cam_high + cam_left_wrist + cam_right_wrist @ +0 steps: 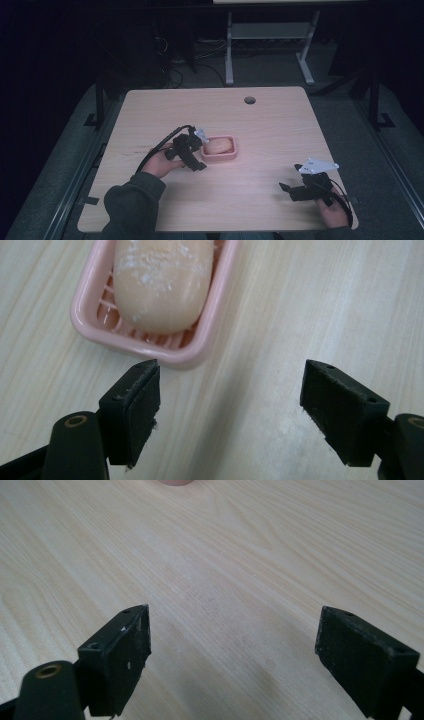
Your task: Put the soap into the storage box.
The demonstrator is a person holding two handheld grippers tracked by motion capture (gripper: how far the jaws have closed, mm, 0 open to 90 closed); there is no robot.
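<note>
So the pink soap dish sat about mid-table, with a pale bar of soap lying in it. The left claw was right at the dish's left end, jaws spread wide, gripping nothing. In the left gripper view the dish lay just ahead and off toward the left jaw, near corner almost touching that jaw's tip, and the soap ran lengthwise away from the camera, so my guess is any grab needed a shift that way first. The right claw was well apart, down by the near right edge, also wide open and empty. That close-up showed white powdery flecks on the soap and the ribbed dish floor, which the high view was too dim to show.
</note>
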